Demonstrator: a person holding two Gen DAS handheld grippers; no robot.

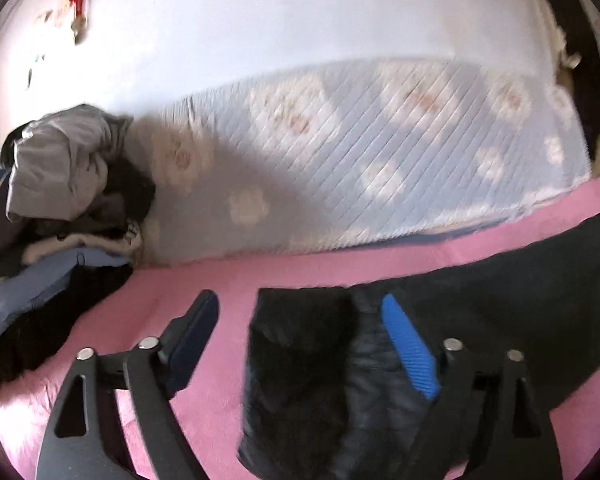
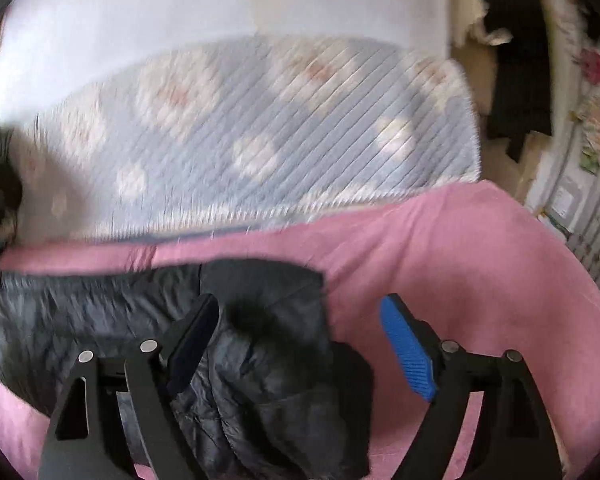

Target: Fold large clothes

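A black quilted jacket (image 1: 480, 288) lies spread on the pink sheet (image 1: 300, 272), running from lower centre to the right edge of the left wrist view. Its left end (image 1: 300, 360) shows between the fingers of my left gripper (image 1: 300, 312), which stands open and grips nothing. In the right wrist view the same jacket (image 2: 100, 316) crosses the lower left, and its right end (image 2: 268, 320) lies under my right gripper (image 2: 300, 312). That gripper is open too, its blue pad (image 2: 404, 344) over bare pink sheet (image 2: 440, 260).
A pile of grey, black and blue clothes (image 1: 60, 208) sits at the left of the bed. A blue quilted blanket with white flowers (image 1: 360, 152) covers the far side against the white wall (image 1: 260, 20). Beyond the bed's right end stand dark furniture (image 2: 516, 80) and a floral cover (image 2: 580, 140).
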